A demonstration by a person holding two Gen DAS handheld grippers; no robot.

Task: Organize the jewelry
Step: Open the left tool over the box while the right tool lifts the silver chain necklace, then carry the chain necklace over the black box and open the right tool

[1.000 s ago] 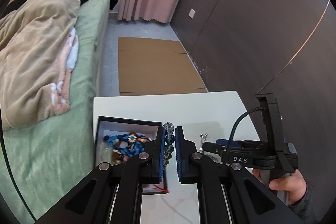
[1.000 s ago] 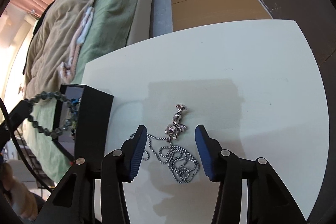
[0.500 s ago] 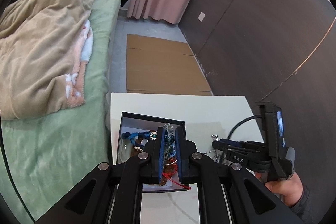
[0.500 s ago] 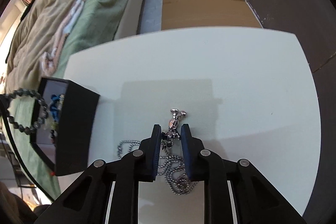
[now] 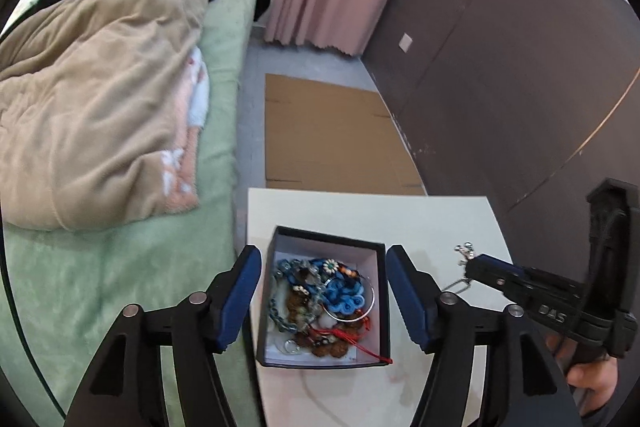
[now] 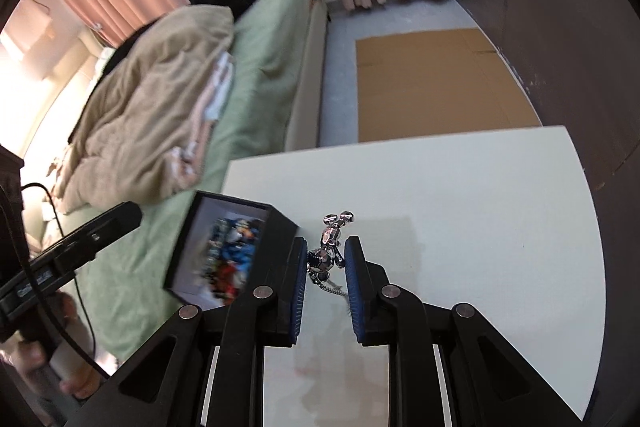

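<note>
A black box [image 5: 382, 307] with a white inside sits on the white table [image 5: 360, 211] and holds several pieces of jewelry, among them a grey bead bracelet [image 5: 280, 301]. My left gripper [image 5: 322, 297] is open and empty above the box. My right gripper [image 6: 326, 273] is shut on a silver pendant necklace [image 6: 330, 247] and holds it above the table, just right of the box [image 6: 276, 247]. Its chain hangs below. The right gripper also shows in the left wrist view [image 5: 476, 265] with the pendant [image 5: 464, 250] at its tip.
A bed with a green sheet [image 5: 100, 267] and a beige blanket [image 5: 92, 107] lies close to the table's left edge. Flat cardboard [image 5: 332, 135] lies on the floor beyond the table. A dark wall [image 5: 520, 87] runs along the right.
My left gripper opened and let the bead bracelet drop into the box. My right gripper shut on the pendant necklace and lifted it off the table toward the box.
</note>
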